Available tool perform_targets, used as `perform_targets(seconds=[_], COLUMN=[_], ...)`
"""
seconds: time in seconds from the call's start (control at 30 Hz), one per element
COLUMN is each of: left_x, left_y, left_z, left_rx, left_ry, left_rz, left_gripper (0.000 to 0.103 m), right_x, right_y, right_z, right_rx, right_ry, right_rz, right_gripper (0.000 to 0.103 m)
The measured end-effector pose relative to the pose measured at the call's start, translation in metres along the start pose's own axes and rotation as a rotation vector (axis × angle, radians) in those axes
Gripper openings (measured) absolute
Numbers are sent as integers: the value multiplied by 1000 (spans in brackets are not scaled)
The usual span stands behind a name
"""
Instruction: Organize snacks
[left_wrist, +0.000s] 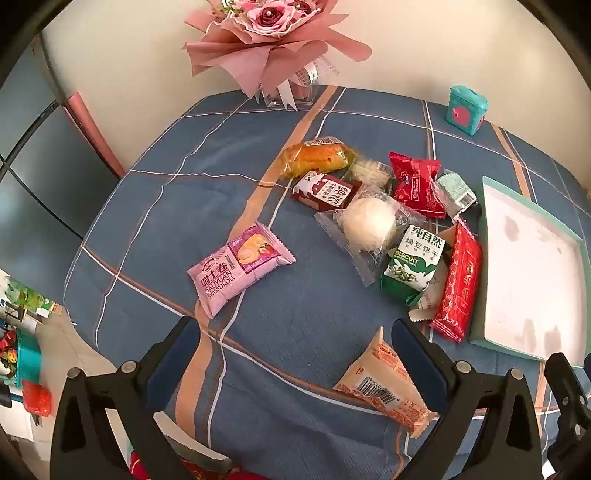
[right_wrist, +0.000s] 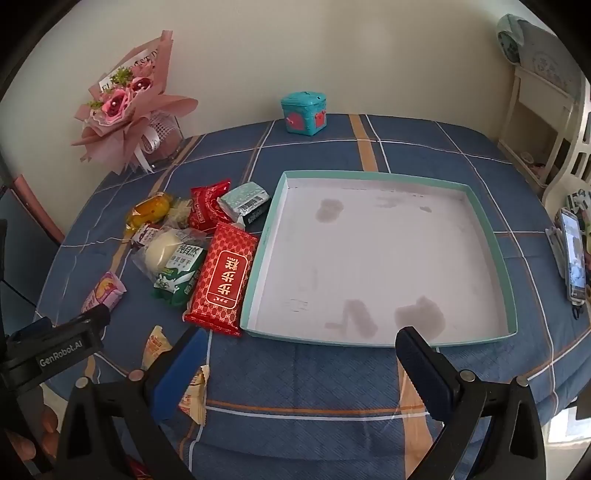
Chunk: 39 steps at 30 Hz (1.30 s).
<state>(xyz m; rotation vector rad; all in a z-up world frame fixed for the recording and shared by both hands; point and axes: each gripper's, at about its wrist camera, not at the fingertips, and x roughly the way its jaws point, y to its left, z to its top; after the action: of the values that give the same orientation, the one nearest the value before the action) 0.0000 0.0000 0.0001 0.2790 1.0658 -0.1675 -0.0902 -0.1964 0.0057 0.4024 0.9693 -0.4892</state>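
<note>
Nearest the lens, an orange-and-cream wafer packet (left_wrist: 386, 384) is lying on the tabletop (left_wrist: 166, 206), just beside the inner face of the left gripper's (left_wrist: 293, 339) right-hand finger, its long axis slanting away toward the pile. Both grippers are gaping open and holding nothing. The right gripper (right_wrist: 301, 349) is facing the empty teal-rimmed tray (right_wrist: 506, 280), with the same packet sitting by its left finger. The left gripper looks nearer; turning it across the packet's narrow width seems needed.
</note>
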Motion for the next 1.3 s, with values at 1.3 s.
perform_targets(seconds=[1.3], left_x=[8], left_y=[-4], left_z=[-3], left_rx=[2], left_ry=[15], left_rz=[3], left_gripper=[103], right_x=[12], right_y=[12], right_z=[0], right_rx=[-38], right_ry=[29], right_rz=[-16], right_gripper=[103])
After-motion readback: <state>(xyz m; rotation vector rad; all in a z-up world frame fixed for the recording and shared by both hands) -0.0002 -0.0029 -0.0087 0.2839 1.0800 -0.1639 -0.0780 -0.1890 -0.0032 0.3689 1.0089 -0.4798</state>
